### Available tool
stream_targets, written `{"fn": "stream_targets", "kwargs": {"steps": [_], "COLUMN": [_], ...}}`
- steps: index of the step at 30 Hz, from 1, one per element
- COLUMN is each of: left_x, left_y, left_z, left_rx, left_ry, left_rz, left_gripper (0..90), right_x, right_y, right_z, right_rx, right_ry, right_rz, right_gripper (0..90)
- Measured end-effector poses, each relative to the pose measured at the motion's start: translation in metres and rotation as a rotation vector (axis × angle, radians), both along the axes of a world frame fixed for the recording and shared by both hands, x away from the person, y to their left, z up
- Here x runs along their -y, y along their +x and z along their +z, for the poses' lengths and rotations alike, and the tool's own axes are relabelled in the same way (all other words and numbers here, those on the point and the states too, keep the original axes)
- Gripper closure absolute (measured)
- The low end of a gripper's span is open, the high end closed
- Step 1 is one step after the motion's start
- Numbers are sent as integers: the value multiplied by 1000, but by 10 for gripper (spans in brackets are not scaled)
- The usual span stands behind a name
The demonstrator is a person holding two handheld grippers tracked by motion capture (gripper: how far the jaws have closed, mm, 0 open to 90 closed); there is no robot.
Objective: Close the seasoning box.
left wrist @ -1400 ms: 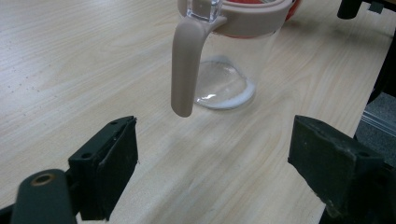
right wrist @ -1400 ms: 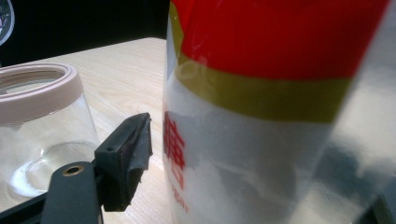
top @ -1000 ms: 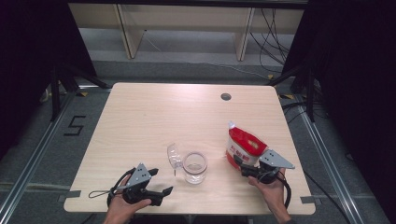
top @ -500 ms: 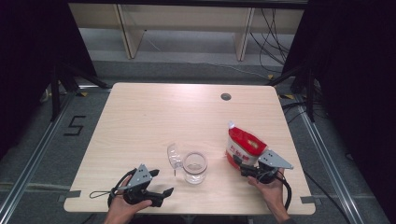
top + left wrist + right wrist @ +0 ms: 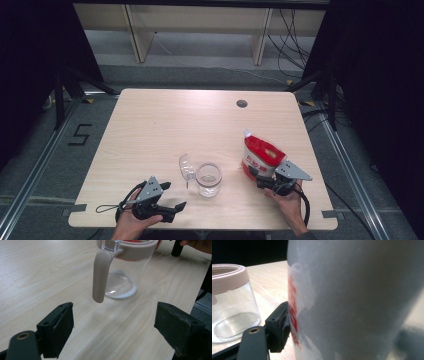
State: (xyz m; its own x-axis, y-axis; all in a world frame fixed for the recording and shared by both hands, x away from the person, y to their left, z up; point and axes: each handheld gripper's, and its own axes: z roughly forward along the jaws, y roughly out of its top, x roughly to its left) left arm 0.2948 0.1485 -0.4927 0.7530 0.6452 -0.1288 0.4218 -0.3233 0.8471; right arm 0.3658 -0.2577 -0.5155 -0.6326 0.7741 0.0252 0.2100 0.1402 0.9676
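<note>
A red and white spouted pouch stands upright on the table at the right. My right gripper is around its base; its jaws have just been closing, and the left pad lies against the pouch. The other pad is hidden behind it. A clear glass jar with a beige rim stands left of the pouch, its lid flipped open. My left gripper rests near the front edge, open and holding nothing. The jar's beige handle hangs just beyond my left gripper.
The light wooden table has a small round cable hole at the back right. Each gripper trails a black cable at the front edge. Beyond the table is grey floor with rails and a dark shelf frame.
</note>
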Motion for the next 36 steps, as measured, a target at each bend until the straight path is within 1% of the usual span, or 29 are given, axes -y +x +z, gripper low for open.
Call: {"fn": "stream_targets", "kwargs": {"steps": [1,2,4,5,6,7,9,11,12,13,14,15,16,17,19,20,21,22,26,27,28,29,30,31,32,33,34,35,36], "left_x": [1,1,0,1,-1,-1,-1,0,-2,-2,0,1,1,1,1,1,1,1,1,2,2,2,3,2,2,2,2,2,2], "left_y": [-1,-1,0,0,0,0,1,2,3,3,2,1,1,1,0,-1,-1,-1,-1,-1,-1,-1,-1,-1,-1,-2,-2,-1,-1], "left_z": [0,0,0,-1,0,0,0,0,0,0,0,-1,-1,-2,-1,-1,-1,-1,-1,-2,-2,-2,-2,-2,-2,-2,-2,-2,-2], "left_rx": [2,2,5,-1,0,3,2,6,11,11,5,8,8,4,10,13,13,13,14,16,16,16,16,17,17,16,16,17,17], "left_ry": [1,1,3,-11,5,8,10,9,37,37,7,2,2,-1,5,2,2,3,2,3,3,4,-4,7,7,5,5,11,11], "left_rz": [-7,-7,-4,4,6,11,6,0,-7,-7,-1,9,9,6,1,-6,-6,-8,-7,-5,-5,-6,-7,-13,-13,-7,-7,-8,-8], "left_gripper": [154,153,153,153,153,153,153,154,153,153,153,153,153,153,153,154,153,154,153,153,153,153,154,153,153,153,154,154,153], "right_x": [0,0,1,1,1,1,0,0,1,1,0,-1,-1,0,-1,-1,-1,-1,-1,-1,-1,-1,0,0,0,-1,-1,-2,-2], "right_y": [1,3,3,4,4,2,2,5,6,6,6,5,5,7,7,10,10,8,8,12,12,11,11,11,11,11,11,10,10], "right_z": [0,0,0,1,1,1,2,2,2,2,2,2,2,2,2,0,0,0,0,-1,-1,-2,-1,-1,-1,-2,-2,-2,-2], "right_rx": [12,27,22,56,56,32,28,54,55,55,53,31,31,46,37,77,77,35,32,63,63,63,55,49,49,57,57,36,36], "right_ry": [-4,5,-3,-4,-4,7,16,34,33,33,37,47,47,52,52,50,50,52,51,46,46,58,51,46,46,59,59,64,64], "right_rz": [-4,8,14,1,1,8,5,1,14,14,11,16,16,29,22,21,21,19,19,37,37,22,21,26,26,27,27,24,24], "right_gripper": [283,284,283,282,282,282,282,283,288,288,289,310,310,327,337,339,339,346,353,351,351,354,360,376,376,376,376,374,374]}}
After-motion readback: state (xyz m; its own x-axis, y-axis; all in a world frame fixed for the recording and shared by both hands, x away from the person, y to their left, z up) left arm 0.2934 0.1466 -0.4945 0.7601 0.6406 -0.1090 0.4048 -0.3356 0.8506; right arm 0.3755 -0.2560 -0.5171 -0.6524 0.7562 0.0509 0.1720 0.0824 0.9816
